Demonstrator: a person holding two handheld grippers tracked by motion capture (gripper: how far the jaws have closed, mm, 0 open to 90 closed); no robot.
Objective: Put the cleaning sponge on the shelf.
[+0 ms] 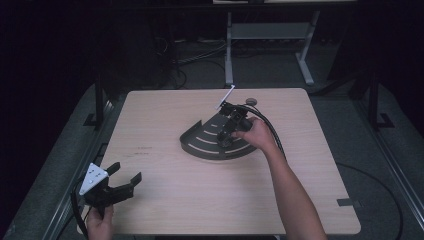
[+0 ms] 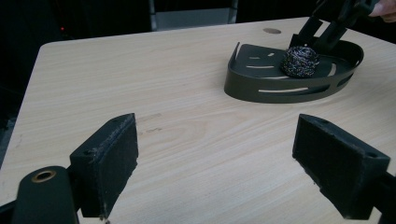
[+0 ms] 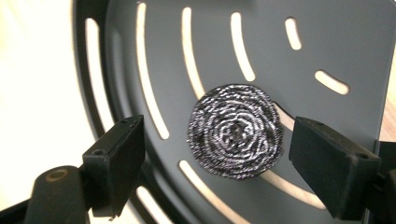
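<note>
Left claw (image 2: 217,170) gapes over bare table (image 2: 140,84); scourer (image 3: 236,130) sits in tray (image 3: 336,42).

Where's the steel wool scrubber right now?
The steel wool scrubber lies in the dark slotted tray right of the table's centre, directly beneath the open right hand-held gripper, between its jaws but untouched.

My jaws are black, with matte black pads (image 2: 109,163) on my left gripper (image 2: 224,168) and my right gripper (image 3: 219,172) alike. A grey three-cornered plate (image 1: 93,177) with dark dots tops the left one. The table (image 1: 165,200) is pale wood with fine straight grain. The curved tray (image 3: 350,42) is dark grey, cut by long arcing slots showing pale wood. The steel-wool scourer (image 3: 236,130) is silvery grey, wound in glinting spirals.
</note>
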